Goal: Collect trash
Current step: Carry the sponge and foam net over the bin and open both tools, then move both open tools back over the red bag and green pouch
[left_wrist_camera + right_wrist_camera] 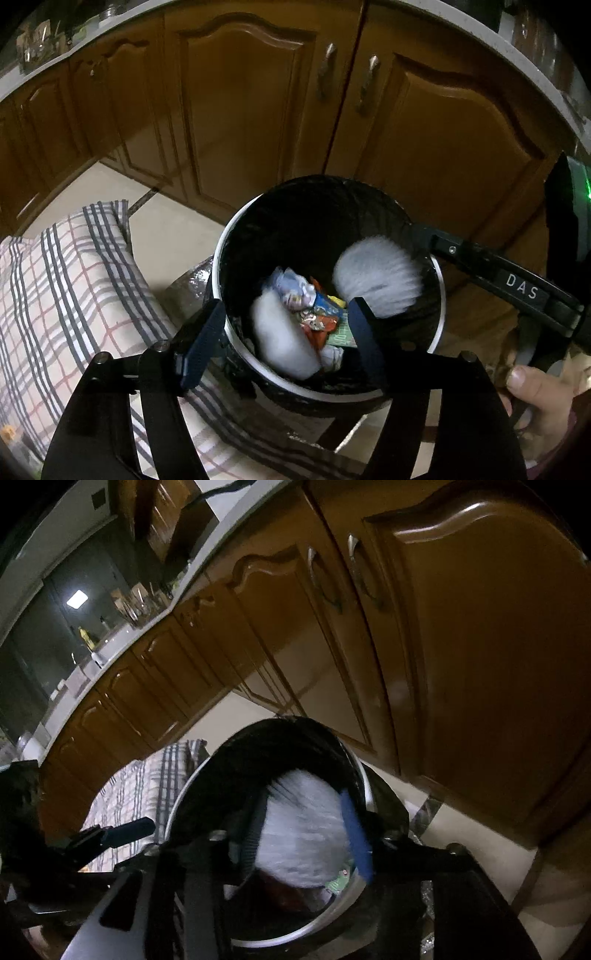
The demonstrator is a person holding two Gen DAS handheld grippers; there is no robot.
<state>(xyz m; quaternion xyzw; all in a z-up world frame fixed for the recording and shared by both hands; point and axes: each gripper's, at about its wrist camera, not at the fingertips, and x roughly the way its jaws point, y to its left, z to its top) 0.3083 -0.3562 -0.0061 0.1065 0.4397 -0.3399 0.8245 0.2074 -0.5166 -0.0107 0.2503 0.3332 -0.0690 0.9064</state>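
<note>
Over the lined bin (221,254), both hand-held grippers are standing open, left (286,341) and right (306,834), their white wads (376,275) falling blurred; best holding steady until each is landing inside.

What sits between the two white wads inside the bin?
Crumpled colourful wrappers lie between the lower wad and the blurred upper wad in the bin, clearest in the left wrist view.

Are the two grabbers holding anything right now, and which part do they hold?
Nothing seems held. The left gripper and right gripper stand open over the bin. The lower white wad and upper white wad look blurred, apparently falling in.
</note>
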